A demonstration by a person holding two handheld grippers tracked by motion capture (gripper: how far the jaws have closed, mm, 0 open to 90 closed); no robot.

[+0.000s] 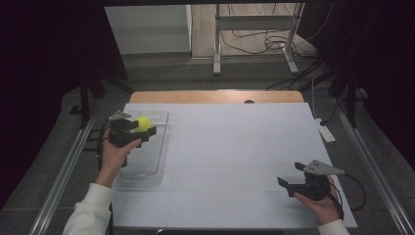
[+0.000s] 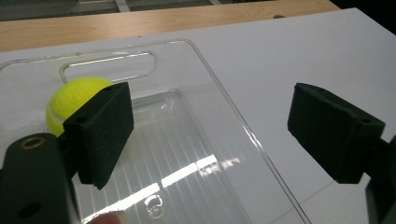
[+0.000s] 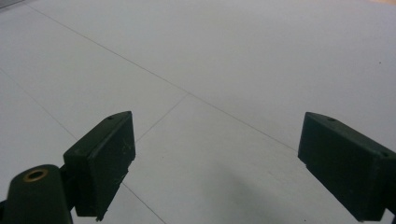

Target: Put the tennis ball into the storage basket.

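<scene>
A yellow-green tennis ball [image 1: 143, 123] lies at the far end of a clear plastic tray [image 1: 147, 167] on the left of the white table. My left gripper [image 1: 142, 130] hovers over that tray, right by the ball. In the left gripper view the ball [image 2: 70, 100] sits behind and outside the left pad [image 2: 100, 133], and the gap of my left gripper [image 2: 210, 135] holds nothing but the ribbed tray floor and the tray rim [image 2: 224, 93]. Its jaws stand open. My right gripper [image 1: 291, 175] rests near the table's front right, and in its own view my right gripper [image 3: 215, 163] is open over bare white surface.
A white sheet [image 1: 235, 147] covers the table, with a wooden strip [image 1: 215, 96] along the far edge. A white power strip [image 1: 325, 131] lies just off the right edge. Metal stand legs [image 1: 216, 49] and cables sit on the floor beyond. Rails run along both sides.
</scene>
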